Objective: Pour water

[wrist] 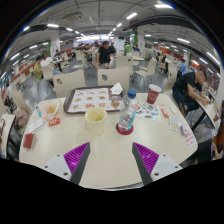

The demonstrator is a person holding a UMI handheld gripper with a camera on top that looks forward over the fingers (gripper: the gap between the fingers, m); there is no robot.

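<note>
My gripper [111, 165] hangs open above the near part of a round cream table [110, 150], with nothing between its purple pads [75, 157]. Beyond the fingers stands a pale yellow cup [95, 120] near the table's middle. Just right of it is a small clear bottle [126, 121] with a blue label and a reddish base. A red cup [153, 94] stands farther back on the right. Both cups and the bottle are well ahead of my fingertips.
A dark tray [88, 99] with small items lies at the back of the table. Snack packets [52, 113] lie at the left and more small items [168, 115] at the right. People [104, 54] sit and stand at tables behind, in a large canteen hall.
</note>
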